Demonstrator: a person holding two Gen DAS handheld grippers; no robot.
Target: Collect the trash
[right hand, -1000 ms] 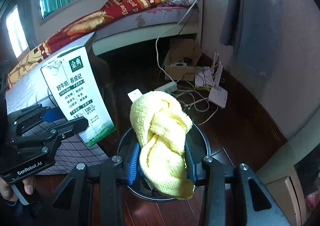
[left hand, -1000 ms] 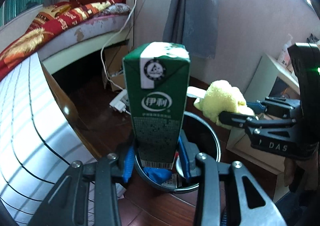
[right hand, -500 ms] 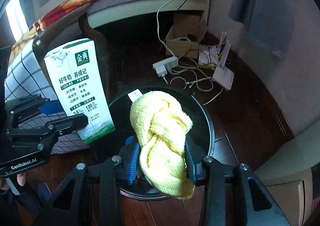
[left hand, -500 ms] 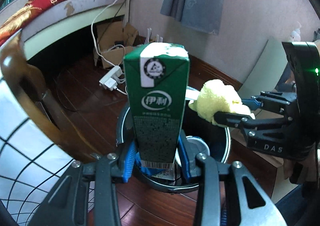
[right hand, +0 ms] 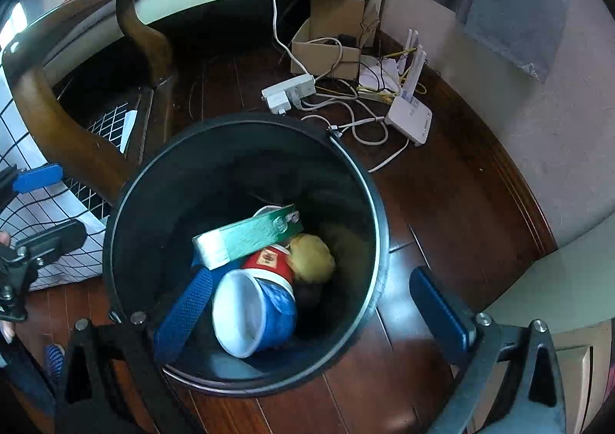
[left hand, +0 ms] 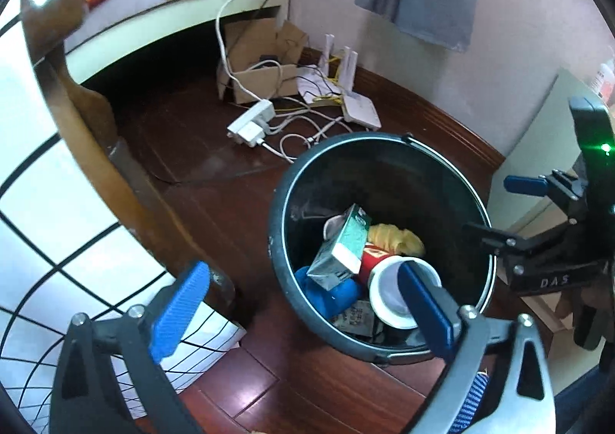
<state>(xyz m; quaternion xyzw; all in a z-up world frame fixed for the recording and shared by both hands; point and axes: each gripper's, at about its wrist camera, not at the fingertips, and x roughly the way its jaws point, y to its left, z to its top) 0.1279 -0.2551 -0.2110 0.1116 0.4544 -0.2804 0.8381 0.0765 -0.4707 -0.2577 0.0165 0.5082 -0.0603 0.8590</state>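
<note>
A black round bin [left hand: 280, 203] stands on the dark wooden floor. Inside it lie a green milk carton [left hand: 340, 247], a yellow cloth [left hand: 396, 238], a red and white paper cup [left hand: 388, 280] and other rubbish. My left gripper [left hand: 301, 272] hangs over the bin's near left rim, its jaws opening wide with nothing between the blue pads. In the right wrist view the carton [right hand: 246, 238], cloth [right hand: 311, 257] and cup [right hand: 261, 299] rest inside the bin [right hand: 369, 184]. My right gripper [right hand: 311, 276] is above it, jaws opening, holding nothing.
A curved wooden bed frame [left hand: 88, 115] and a checked sheet [left hand: 46, 226] stand close on the left. Behind the bin lie a power strip [left hand: 251, 122], cables, a white router [left hand: 361, 113] and a cardboard box [left hand: 261, 61]. A pale cabinet [left hand: 538, 149] is on the right.
Both grippers have sunk toward the bin and opened. The green carton left my left gripper and the yellow cloth left my right; both now lie in the bin.
</note>
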